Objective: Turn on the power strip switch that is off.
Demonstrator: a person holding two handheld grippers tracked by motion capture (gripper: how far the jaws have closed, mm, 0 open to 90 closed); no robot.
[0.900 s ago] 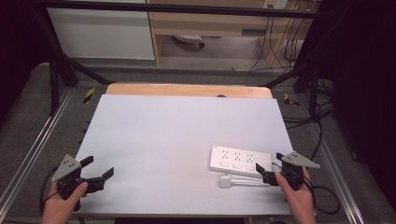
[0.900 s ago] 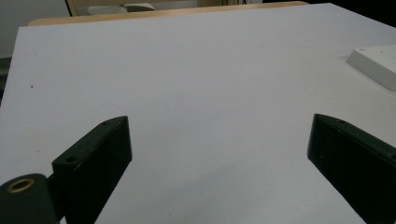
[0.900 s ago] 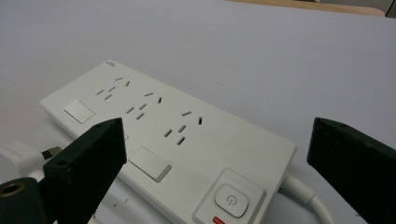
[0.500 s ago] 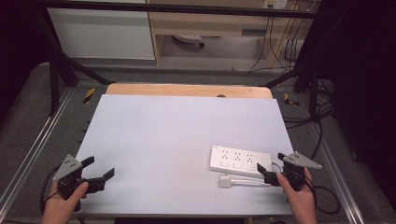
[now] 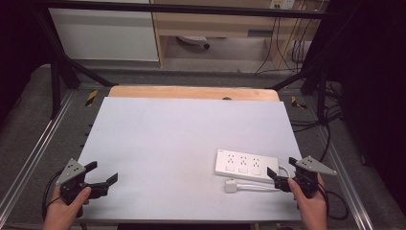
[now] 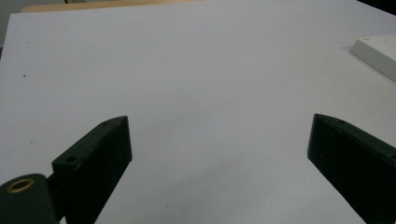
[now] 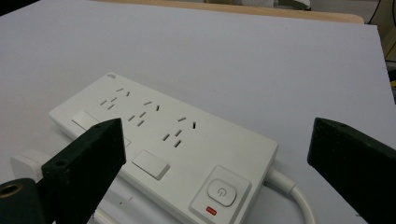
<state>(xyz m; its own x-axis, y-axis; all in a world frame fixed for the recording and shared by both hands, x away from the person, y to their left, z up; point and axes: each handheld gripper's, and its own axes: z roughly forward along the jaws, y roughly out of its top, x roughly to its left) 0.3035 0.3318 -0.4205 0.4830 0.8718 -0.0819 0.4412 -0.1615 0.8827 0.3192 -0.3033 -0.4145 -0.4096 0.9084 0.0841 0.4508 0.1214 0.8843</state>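
Both claws stand spread and empty: the right claw (image 5: 276, 179) hovers at the power strip (image 5: 246, 164), the left claw (image 5: 101, 177) over bare tabletop (image 5: 182, 134). Closing off-centre could skid the strip, snag its cord (image 5: 256, 186) or press its switch (image 7: 220, 192).

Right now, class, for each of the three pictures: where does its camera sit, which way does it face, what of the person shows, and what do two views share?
High view: above the person's side, looking forward and down on the white table; both hands, left gripper, right gripper.
Left gripper view: rides the left gripper, facing across bare tabletop; open black jaws.
Right gripper view: rides the right gripper, facing the power strip; open jaws.
Shared: the power strip appears in all three, at the left gripper view's right edge.
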